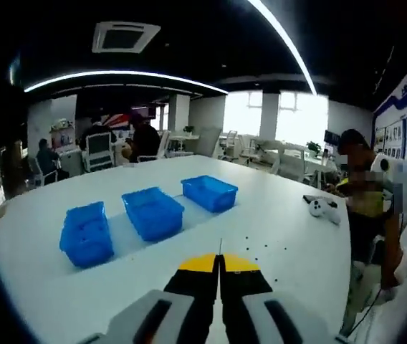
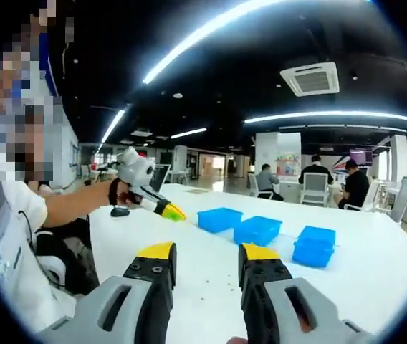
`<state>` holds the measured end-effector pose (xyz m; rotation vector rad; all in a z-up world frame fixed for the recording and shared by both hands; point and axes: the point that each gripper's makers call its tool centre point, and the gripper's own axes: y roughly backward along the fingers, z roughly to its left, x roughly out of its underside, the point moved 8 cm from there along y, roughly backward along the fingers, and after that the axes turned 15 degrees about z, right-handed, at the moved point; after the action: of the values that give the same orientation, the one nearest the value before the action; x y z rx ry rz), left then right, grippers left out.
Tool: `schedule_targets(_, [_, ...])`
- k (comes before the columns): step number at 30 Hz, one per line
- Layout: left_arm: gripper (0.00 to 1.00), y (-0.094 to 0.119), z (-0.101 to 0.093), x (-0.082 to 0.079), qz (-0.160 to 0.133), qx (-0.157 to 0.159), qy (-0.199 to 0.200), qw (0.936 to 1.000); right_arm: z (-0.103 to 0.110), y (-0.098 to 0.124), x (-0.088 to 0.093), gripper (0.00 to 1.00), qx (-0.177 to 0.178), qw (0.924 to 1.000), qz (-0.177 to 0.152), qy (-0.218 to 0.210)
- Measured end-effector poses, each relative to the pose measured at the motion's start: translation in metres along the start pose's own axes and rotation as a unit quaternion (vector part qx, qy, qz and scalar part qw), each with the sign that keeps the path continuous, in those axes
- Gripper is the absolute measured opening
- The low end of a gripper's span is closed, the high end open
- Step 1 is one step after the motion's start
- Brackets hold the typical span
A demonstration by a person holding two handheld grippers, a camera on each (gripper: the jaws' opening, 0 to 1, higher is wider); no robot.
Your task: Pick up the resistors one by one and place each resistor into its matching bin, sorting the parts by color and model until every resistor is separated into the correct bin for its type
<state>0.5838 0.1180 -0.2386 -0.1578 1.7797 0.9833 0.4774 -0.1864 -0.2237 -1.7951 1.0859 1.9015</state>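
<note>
Three blue bins (image 1: 152, 213) are sitting in a row on the white table (image 1: 289, 222), with tiny dark resistors (image 1: 259, 249) lying scattered just beyond the left gripper (image 1: 220, 261), whose yellow-tipped jaws are pressing together on nothing. The right gripper (image 2: 205, 251) is hovering with jaws spread apart, facing the bins

Opposite low views across white table (image 1: 289, 215), sharing three blue bins (image 1: 152, 212)
</note>
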Motion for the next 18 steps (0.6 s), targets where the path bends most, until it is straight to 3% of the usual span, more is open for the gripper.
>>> schedule_targets(6, [0.04, 0.041, -0.001, 0.019, -0.082, -0.003, 0.046, 0.9956, -0.001, 0.002, 0.000, 0.36, 0.006, 1.0000, 0.004, 0.004])
schedule_targets(13, [0.04, 0.063, -0.004, 0.036, -0.123, -0.007, 0.072, 0.9898, -0.005, 0.007, 0.001, 0.36, 0.005, 1.0000, 0.002, -0.004])
schedule_targets(18, [0.04, 0.060, -0.011, 0.029, -0.136, -0.008, 0.069, 0.9883, -0.011, 0.010, 0.001, 0.36, 0.001, 0.9999, -0.003, -0.013])
